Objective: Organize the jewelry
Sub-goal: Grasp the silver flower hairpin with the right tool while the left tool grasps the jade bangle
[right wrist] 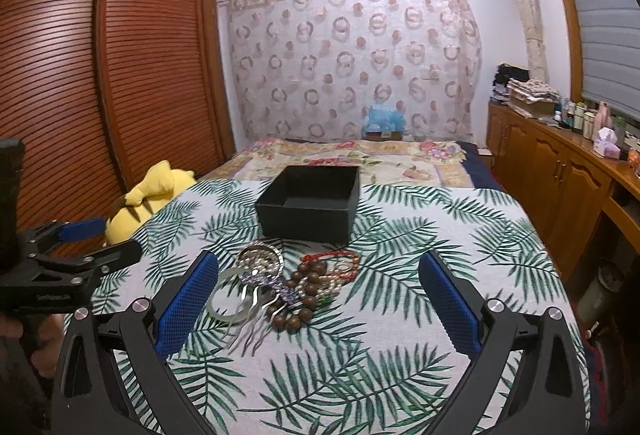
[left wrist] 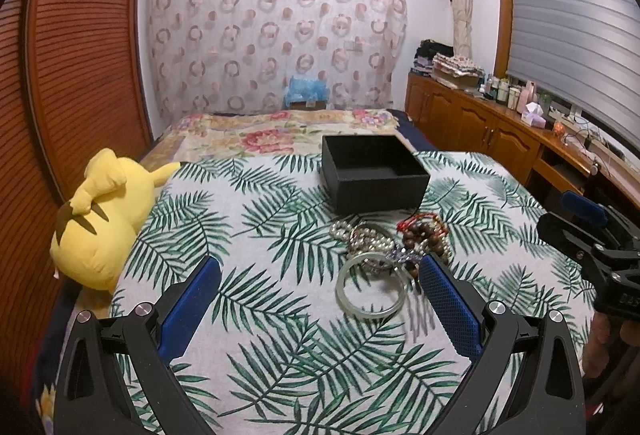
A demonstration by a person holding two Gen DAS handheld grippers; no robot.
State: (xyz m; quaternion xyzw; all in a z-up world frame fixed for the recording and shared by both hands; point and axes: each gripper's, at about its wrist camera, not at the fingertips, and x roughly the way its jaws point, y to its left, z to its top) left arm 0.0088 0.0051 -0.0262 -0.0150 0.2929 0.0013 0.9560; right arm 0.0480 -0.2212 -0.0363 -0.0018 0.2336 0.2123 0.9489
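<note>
A pile of jewelry lies on the palm-leaf bedspread: a pale green bangle (left wrist: 370, 289) (right wrist: 224, 305), pearl bracelets (left wrist: 366, 237) (right wrist: 260, 261), brown wooden beads (left wrist: 424, 239) (right wrist: 308, 291), a red bead string (right wrist: 332, 259) and a metal hair comb (left wrist: 418, 319) (right wrist: 256, 319). An open black box (left wrist: 374, 175) (right wrist: 310, 201) stands just behind the pile. My left gripper (left wrist: 320, 299) is open and empty, hovering in front of the pile. My right gripper (right wrist: 318, 299) is open and empty, above the pile's right side.
A yellow plush toy (left wrist: 102, 231) (right wrist: 148, 201) lies at the bed's left edge beside a slatted wooden wardrobe (right wrist: 100, 75). Wooden cabinets (right wrist: 560, 187) with bottles run along the right wall. A floral blanket (left wrist: 280, 133) covers the far bed.
</note>
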